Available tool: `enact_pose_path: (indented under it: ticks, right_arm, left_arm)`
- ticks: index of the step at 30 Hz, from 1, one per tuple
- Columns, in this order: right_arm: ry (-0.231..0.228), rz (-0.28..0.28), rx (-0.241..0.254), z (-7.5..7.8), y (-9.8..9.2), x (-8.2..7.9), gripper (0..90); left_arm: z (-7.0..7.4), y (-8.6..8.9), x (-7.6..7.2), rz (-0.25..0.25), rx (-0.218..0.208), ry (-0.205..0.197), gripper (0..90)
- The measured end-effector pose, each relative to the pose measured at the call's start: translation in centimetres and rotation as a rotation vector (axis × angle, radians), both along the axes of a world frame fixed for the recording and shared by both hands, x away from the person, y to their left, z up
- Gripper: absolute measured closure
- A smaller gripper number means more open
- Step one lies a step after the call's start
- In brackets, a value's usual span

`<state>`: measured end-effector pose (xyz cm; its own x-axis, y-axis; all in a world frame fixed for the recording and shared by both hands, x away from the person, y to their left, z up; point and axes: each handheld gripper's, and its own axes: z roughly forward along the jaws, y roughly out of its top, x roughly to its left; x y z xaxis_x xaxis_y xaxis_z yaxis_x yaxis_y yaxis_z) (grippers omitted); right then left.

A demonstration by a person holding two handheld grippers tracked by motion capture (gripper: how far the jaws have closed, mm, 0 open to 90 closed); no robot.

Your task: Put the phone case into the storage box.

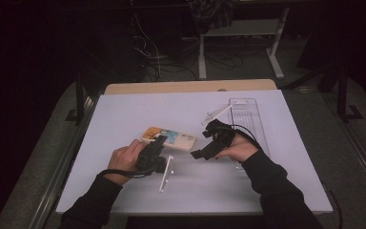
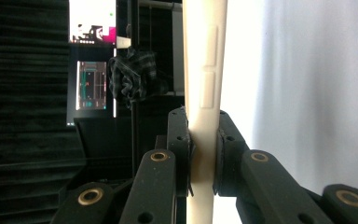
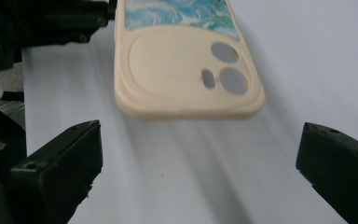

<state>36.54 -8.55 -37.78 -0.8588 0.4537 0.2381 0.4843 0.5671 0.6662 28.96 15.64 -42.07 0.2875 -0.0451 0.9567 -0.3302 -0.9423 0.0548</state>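
Two grippers work over one phone case [image 1: 168, 138], which sits near the middle of the white table [image 1: 124, 114], a little toward the near edge; the left gripper [image 1: 158, 142] is clamped on the case's edge, and in the left gripper view the cream rim [image 2: 204, 93] stands upright between the two pads, pinched tight; the right gripper [image 1: 208, 138] hangs just beside the case's other end with its jaws spread wide and nothing between them; in the right gripper view the case's camera end [image 3: 189, 70], with its three cut-outs, lies ahead of the two black jaws and apart from both. A clear rack [image 1: 249, 119] lies toward the right edge, behind the right hand [image 1: 240, 148], and a thin white strip [image 1: 166, 172] lies near the near edge, apart from the case. The step in hand looks like steadying the case with the left while the right lines up for a second hold; the next move calls for bringing the open jaws forward until the camera end sits squarely between them, then closing across the case's width; the left must hold firm so that the case does not twist or slide as the right comes in.
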Motion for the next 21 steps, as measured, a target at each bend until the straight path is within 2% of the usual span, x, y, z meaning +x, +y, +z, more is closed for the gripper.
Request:
enact_pose_path:
  ticks: [1, 4, 6, 10, 12, 17, 21]
  right_arm:
    - [-0.012, 0.003, -0.006, -0.1, -0.1, 0.0, 0.0]
    - [0.003, 0.004, -0.012, -0.3, -0.4, -0.3, 0.0]
    - [-0.011, -0.008, -0.024, -0.4, -0.6, -0.6, 0.0]
    - [-0.002, -0.016, -0.032, -0.6, -1.2, -1.0, 0.0]
    - [-0.024, -0.026, -0.035, -0.6, -1.5, -1.2, 0.0]
    - [-0.02, -0.047, -0.041, -0.8, -2.3, -1.3, 0.0]
    - [-0.011, -0.06, -0.057, -1.4, -2.6, -1.2, 0.0]
  left_arm:
    - [0.0, 0.1, 0.1, 0.004, -0.004, 0.001, 80.1]
    - [0.1, 0.3, 0.2, 0.015, -0.008, 0.02, 80.0]
    - [0.2, 0.5, 0.3, 0.026, -0.013, 0.025, 80.0]
    - [0.3, 0.9, 0.5, 0.04, -0.022, 0.032, 80.0]
    - [0.3, 1.1, 0.5, 0.047, -0.021, 0.034, 80.0]
    - [0.4, 1.4, 0.7, 0.06, -0.025, 0.05, 80.0]
    - [0.5, 1.4, 0.8, 0.07, -0.041, 0.082, 80.0]
